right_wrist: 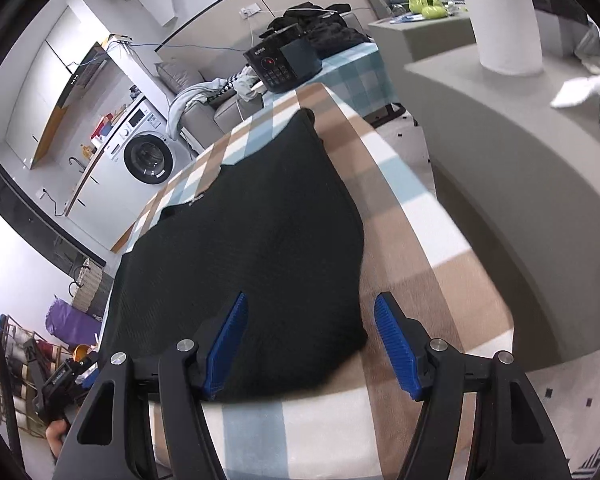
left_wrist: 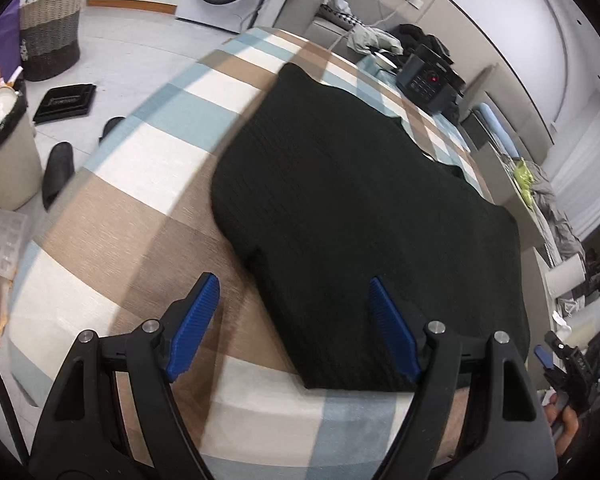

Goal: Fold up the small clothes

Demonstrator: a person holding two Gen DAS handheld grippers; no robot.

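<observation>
Garment (left_wrist: 364,208) lies flat on the checked table (left_wrist: 140,152). Left gripper (left_wrist: 296,320) and right gripper (right_wrist: 312,340) both gape empty above its near corners. Pinch both corners evenly before folding.

Black knit garment (left_wrist: 352,200) – spread flat, on checked cloth (left_wrist: 148,152)

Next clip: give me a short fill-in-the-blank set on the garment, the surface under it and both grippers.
1. The garment lying flat is ____ in colour.
2. It lies on a ____ cloth of beige, white and blue.
3. The left gripper has its jaws ____.
4. The pads of the right gripper are ____ in colour.

Missing words: black; checked; open; blue
</observation>
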